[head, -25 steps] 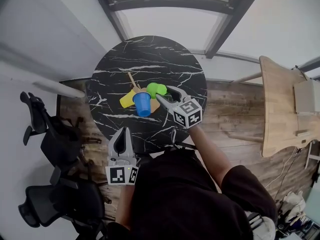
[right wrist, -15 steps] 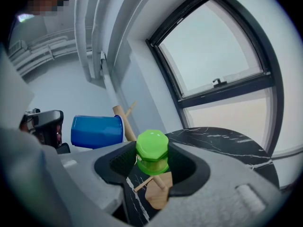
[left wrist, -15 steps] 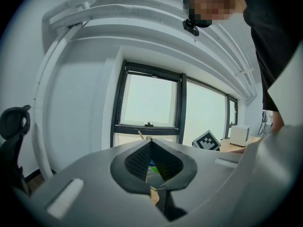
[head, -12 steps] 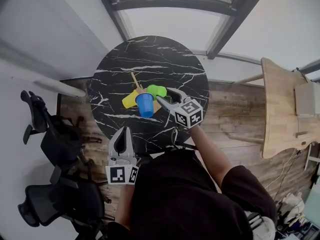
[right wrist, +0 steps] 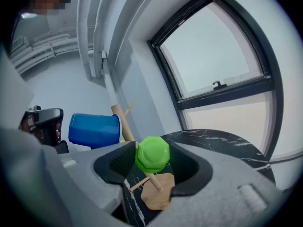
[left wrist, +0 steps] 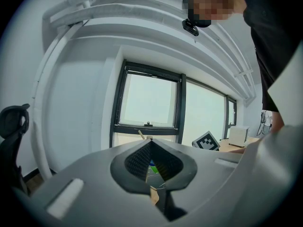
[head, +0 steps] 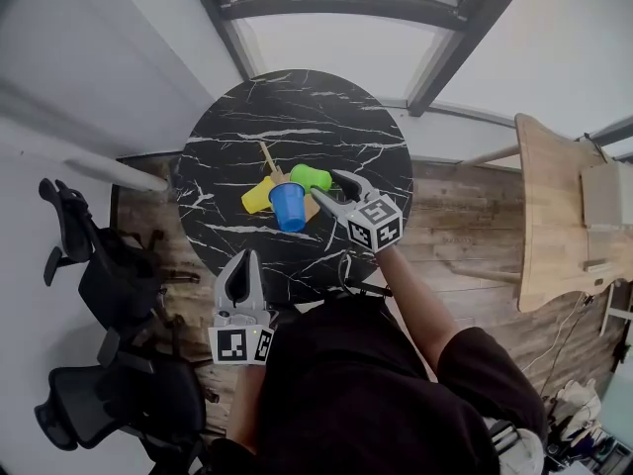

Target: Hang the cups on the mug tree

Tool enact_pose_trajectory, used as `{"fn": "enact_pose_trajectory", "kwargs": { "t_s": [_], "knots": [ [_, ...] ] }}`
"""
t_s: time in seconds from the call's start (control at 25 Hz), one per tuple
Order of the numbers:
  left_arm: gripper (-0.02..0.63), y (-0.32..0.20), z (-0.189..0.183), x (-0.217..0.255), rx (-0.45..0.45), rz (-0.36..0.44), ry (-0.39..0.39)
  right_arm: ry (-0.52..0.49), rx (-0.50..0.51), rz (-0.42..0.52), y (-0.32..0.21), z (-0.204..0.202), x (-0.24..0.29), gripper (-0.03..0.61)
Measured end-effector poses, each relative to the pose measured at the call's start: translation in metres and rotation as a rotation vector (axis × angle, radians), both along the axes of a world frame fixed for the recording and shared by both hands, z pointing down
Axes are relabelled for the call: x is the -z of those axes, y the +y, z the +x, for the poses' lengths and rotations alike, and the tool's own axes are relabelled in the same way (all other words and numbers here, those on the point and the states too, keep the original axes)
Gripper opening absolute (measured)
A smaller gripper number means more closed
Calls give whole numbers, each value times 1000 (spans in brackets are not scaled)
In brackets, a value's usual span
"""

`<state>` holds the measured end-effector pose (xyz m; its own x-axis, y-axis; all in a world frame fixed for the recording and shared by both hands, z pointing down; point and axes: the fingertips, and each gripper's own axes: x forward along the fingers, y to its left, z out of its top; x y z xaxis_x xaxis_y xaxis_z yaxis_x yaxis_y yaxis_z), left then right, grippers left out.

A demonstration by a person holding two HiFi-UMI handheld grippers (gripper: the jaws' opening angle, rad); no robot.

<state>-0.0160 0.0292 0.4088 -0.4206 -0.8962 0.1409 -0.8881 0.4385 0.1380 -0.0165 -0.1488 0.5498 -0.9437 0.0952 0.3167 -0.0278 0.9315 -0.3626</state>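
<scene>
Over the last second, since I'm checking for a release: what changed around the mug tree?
The jaws of the right gripper have just been opening, with the green cup between them, apparently hung on the mug tree and let go. The blue cup, yellow cup and shut left gripper stayed put.

The mug tree [head: 265,158] is pale wood, a slim post with bare pegs on a flat wooden base, standing on the near half of the black marble table [head: 297,117]; three plastic cups cluster round its post; the blue cup [head: 288,206] hangs on its side, rim towards the post, on the near side; the green cup [head: 310,177] hangs to the right, its eight-sided bottom turned outward; the yellow cup [head: 255,197] sits tilted to the left, close against the blue one.
</scene>
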Motion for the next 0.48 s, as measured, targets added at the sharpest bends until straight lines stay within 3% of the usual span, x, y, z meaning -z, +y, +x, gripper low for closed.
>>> {"fn": "enact_pose_trajectory", "kwargs": {
  "t_s": [0.48],
  "knots": [
    [2, 5, -4, -2, -2, 9, 11, -14, -23, 13, -4, 2, 6, 235]
  ]
}}
